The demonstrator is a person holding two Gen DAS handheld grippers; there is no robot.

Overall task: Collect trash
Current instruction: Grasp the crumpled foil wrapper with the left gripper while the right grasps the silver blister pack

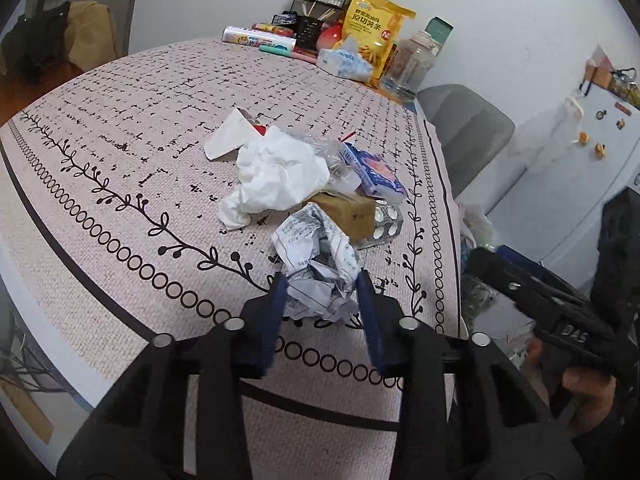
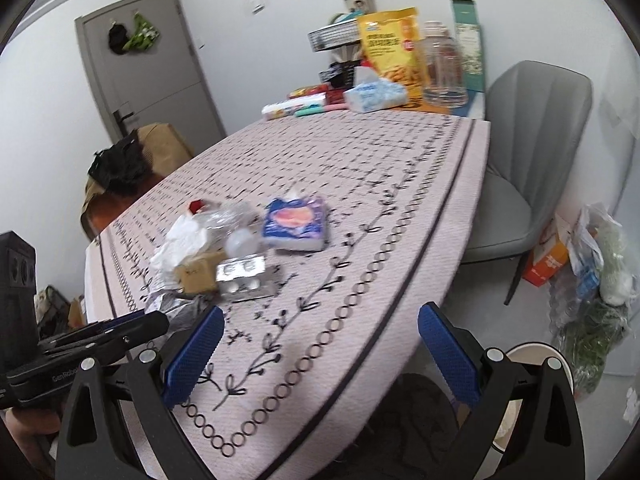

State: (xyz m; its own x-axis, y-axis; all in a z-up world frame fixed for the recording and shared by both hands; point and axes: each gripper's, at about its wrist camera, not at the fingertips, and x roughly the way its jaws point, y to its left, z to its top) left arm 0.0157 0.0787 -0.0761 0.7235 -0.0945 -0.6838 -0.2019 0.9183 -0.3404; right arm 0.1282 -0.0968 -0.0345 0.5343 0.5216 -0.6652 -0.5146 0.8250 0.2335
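Over table, left tool (image 1: 322, 286) pinching crumpled receipt (image 1: 316, 268), right tool (image 2: 320, 344) spread

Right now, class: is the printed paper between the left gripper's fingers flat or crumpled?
Crumpled. The printed paper is a creased, bunched wad on the tablecloth, and the left gripper has closed its blue fingers against both sides.

A home dining room: a patterned tablecloth (image 2: 400, 184) covers the table, with a grey chair (image 2: 532, 168), snack bag (image 2: 394, 46), tissues (image 2: 374, 96), door (image 2: 148, 64) and fridge magnets (image 1: 600, 148).
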